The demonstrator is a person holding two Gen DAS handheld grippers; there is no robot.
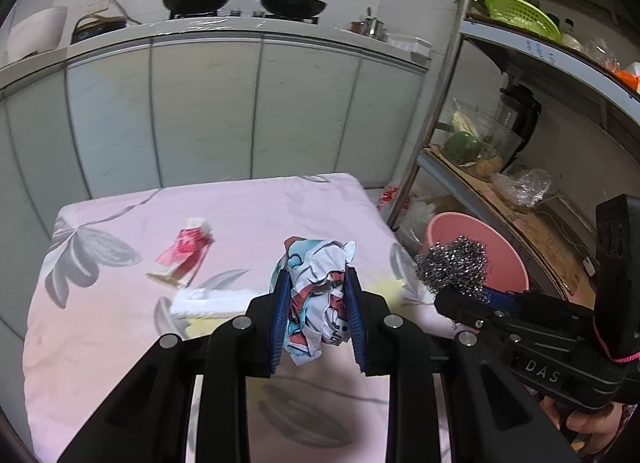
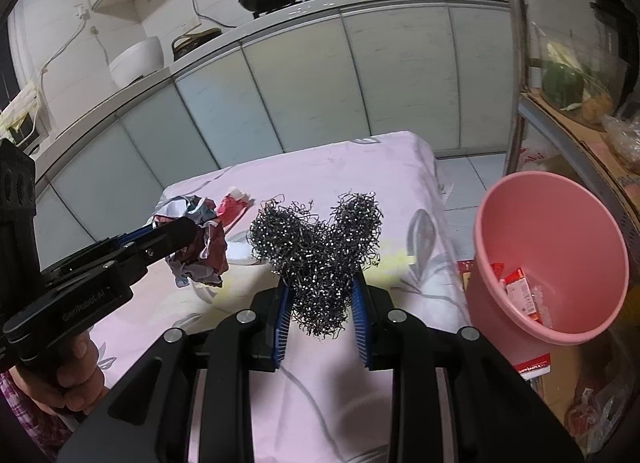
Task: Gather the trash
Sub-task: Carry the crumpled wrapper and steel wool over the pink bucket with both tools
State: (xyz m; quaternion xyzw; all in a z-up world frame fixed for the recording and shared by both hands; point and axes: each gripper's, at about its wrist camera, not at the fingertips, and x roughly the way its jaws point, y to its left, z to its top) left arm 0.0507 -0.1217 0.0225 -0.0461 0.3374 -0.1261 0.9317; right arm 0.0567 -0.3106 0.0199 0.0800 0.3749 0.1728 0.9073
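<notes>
Nearest, left gripper clamped narrowly around a crumpled printed paper wad, lifted above the pink cloth. Just right of it, right gripper pinching a steel scouring ball, also off the cloth. Farther right, beyond the cloth's edge, pink bin with wrappers inside. Best carried fully over the rim before letting go, wire ball first. Farthest, left of the wad, a red wrapper waiting on the cloth.
</notes>
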